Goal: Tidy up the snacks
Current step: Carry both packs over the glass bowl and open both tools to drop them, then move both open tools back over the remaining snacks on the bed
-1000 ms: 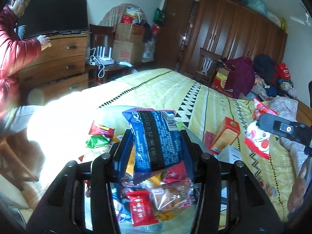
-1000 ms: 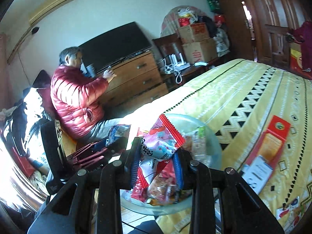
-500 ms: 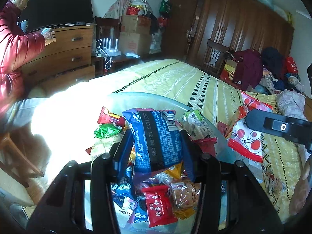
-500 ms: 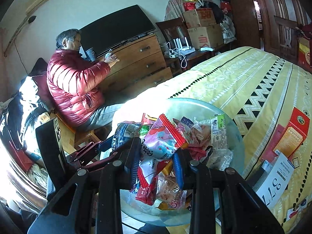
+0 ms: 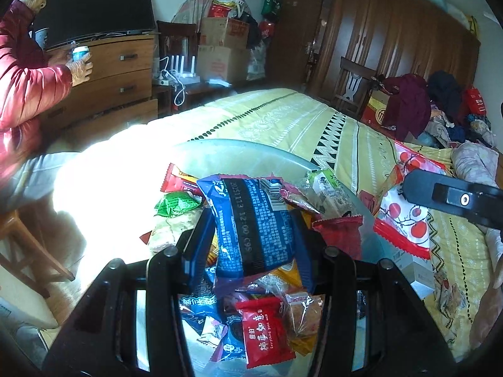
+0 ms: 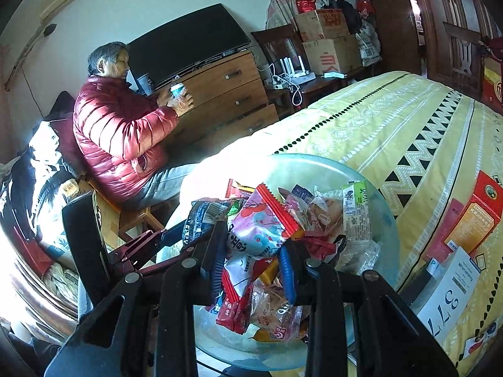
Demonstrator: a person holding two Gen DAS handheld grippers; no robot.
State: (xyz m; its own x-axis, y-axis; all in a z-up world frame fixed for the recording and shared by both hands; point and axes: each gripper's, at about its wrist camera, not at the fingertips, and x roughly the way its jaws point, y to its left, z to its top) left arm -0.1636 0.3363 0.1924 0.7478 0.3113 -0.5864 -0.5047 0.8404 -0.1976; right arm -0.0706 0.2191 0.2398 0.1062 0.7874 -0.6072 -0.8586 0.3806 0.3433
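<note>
My left gripper [image 5: 251, 235] is shut on a blue snack packet [image 5: 251, 223] with a black printed strip, held upright over a heap of small wrapped snacks [image 5: 267, 323] on a round glass table [image 5: 251, 150]. My right gripper [image 6: 253, 251] is shut on a pink and white packet with a red serrated edge [image 6: 261, 229], also above the snack heap [image 6: 327, 220] on the glass table [image 6: 377, 194]. In the left wrist view the right gripper's body [image 5: 456, 198] and its pink packet [image 5: 405, 220] show at the right. The left gripper's body [image 6: 132, 248] shows at the left of the right wrist view.
A bed with a yellow patterned cover [image 6: 393, 119] lies behind the table, with an orange box [image 6: 471, 220] and a white numbered card [image 6: 452, 292] on it. A person in a red jacket [image 6: 119, 138] sits at a wooden dresser [image 6: 220, 91], holding a small bottle. Wardrobes [image 5: 393, 40] line the far wall.
Both grippers have moved forward and down with their packets, so more of the glass table and snack heap shows beneath them. The seated person has picked up a small bottle.
</note>
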